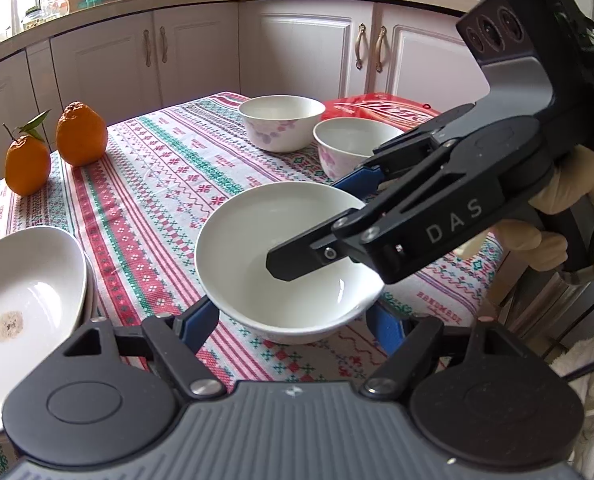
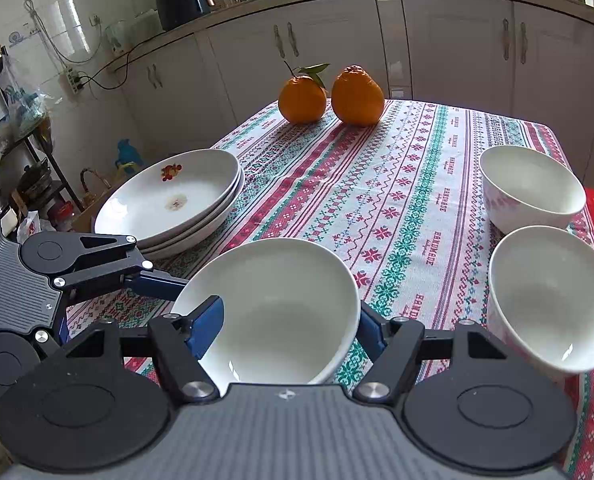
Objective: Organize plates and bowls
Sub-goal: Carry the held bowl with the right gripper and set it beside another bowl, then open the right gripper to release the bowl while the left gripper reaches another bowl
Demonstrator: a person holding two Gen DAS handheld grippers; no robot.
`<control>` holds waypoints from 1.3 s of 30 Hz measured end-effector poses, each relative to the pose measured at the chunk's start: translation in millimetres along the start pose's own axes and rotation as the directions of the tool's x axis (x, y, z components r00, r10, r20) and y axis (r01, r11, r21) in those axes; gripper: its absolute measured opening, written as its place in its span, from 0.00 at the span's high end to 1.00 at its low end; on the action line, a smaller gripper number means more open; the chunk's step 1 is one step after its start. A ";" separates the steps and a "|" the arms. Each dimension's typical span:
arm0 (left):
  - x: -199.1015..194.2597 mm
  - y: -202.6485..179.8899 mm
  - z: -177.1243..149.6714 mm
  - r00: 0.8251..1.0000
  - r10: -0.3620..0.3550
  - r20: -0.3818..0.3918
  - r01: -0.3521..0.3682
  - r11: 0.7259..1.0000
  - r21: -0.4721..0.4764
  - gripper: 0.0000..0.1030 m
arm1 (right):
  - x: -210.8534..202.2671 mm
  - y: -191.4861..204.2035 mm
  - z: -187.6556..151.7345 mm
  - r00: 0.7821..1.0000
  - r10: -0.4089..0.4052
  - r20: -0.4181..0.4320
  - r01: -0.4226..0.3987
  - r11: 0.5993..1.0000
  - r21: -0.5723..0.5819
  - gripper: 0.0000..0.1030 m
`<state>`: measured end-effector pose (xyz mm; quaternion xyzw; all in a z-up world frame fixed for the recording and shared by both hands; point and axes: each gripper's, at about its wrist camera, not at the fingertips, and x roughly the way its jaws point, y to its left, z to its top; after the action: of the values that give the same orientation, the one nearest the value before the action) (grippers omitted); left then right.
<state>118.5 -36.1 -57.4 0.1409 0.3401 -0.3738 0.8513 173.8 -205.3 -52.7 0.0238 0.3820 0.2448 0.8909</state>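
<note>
A plain white bowl (image 1: 281, 256) (image 2: 273, 304) sits on the patterned tablecloth near the table's front edge. My left gripper (image 1: 293, 320) is open, one finger on each side of the bowl's base. My right gripper (image 2: 285, 320) (image 1: 317, 220) is open, with one finger (image 2: 207, 324) inside the bowl and the other outside its rim. A stack of white plates (image 1: 21, 304) (image 2: 177, 200) stands to the left. Two floral bowls (image 1: 281, 120) (image 1: 353, 144) stand behind on the right; they also show in the right wrist view (image 2: 533, 188) (image 2: 553, 296).
Two oranges (image 1: 81, 132) (image 1: 27, 164) sit at the table's far left corner. A red plastic bag (image 1: 381, 108) lies behind the floral bowls. White kitchen cabinets (image 1: 201, 52) stand beyond the table. The table's edge runs close on the right.
</note>
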 end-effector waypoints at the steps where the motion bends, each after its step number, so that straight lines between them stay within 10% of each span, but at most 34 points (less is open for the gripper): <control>1: 0.9 0.7 0.3 1.000 0.001 -0.002 -0.001 1.000 0.000 0.22 | 1.1 -1.0 0.9 1.000 0.001 -0.001 -0.001 1.000 0.003 0.27; 14: 3.3 5.1 2.6 1.000 0.003 -0.002 -0.003 1.000 -0.008 0.22 | 9.7 -7.2 3.6 1.000 0.006 0.003 -0.006 1.000 0.022 0.27; 24: -4.6 3.0 1.7 1.000 0.001 0.017 -0.001 1.000 -0.013 0.09 | -5.6 -5.0 5.9 0.997 -0.014 0.078 0.012 1.000 0.017 0.00; 39: -33.5 -5.2 15.5 0.997 0.035 0.070 -0.038 0.999 0.031 0.03 | -62.8 -9.4 -13.7 0.937 -0.288 0.196 0.307 0.949 -0.076 0.00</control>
<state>105.7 -29.2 -23.1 0.1478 0.3017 -0.3683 0.8669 131.2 -244.0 -22.5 -0.0589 0.2847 0.1235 0.9488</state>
